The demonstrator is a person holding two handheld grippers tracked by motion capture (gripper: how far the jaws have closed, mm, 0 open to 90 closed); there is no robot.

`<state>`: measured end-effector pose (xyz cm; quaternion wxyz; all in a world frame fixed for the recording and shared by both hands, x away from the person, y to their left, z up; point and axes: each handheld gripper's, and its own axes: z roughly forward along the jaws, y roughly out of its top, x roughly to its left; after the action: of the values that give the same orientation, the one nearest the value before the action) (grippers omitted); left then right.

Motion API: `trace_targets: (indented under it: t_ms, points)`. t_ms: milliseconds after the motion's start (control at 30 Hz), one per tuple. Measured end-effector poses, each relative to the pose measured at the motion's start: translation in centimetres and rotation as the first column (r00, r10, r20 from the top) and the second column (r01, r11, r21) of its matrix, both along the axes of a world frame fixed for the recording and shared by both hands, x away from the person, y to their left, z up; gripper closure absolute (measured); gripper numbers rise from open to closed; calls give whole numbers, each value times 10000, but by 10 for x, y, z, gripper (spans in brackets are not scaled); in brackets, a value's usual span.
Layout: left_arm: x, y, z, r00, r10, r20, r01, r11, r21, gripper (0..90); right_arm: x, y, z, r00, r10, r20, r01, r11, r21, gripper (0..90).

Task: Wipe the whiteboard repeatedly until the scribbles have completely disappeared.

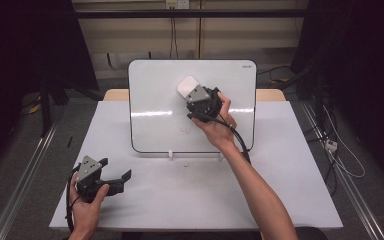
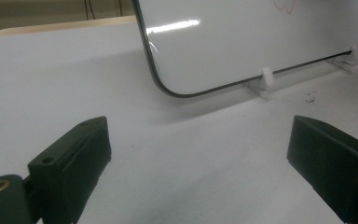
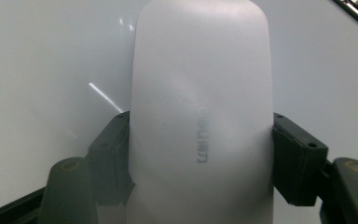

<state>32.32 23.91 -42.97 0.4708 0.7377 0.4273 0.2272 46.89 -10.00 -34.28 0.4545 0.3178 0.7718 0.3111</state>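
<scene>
Smooth rounded white eraser [image 3: 200, 116] clamped by black fingers [image 3: 298, 161] – glossy whiteboard [image 1: 150, 100] behind

We note a white, rounded, smooth plastic whiteboard eraser [image 3: 200, 116] with faint grey lettering on its back, clamped at both sides, lying face-down against the upper middle of the glossy white, dark-rimmed, round-cornered whiteboard [image 1: 155, 100], which leans tilted back on small white clips.

Lab-like recording room: dark curtains [image 1: 360, 60], floor rails [image 1: 25, 175], white table [image 1: 195, 200]
</scene>
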Motion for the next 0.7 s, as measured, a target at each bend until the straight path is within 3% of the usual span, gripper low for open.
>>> trace_targets:
  t_ms: [100,300,700]
  points:
    - [0,0,0,10000,-10,22,10,10000,-20,61,1,-9,3,9999,-149,23,148,9998,135,317]
    - [0,-1,1,10000,-2,35,1,10000,14,61,-2,-6,-2,9995,-275,137,273,9995,145,317]
    - [1,-3,0,10000,35,-7,-35,10000,3,61,-16,11,-21,10000,55,-14,-55,10000,-27,317]
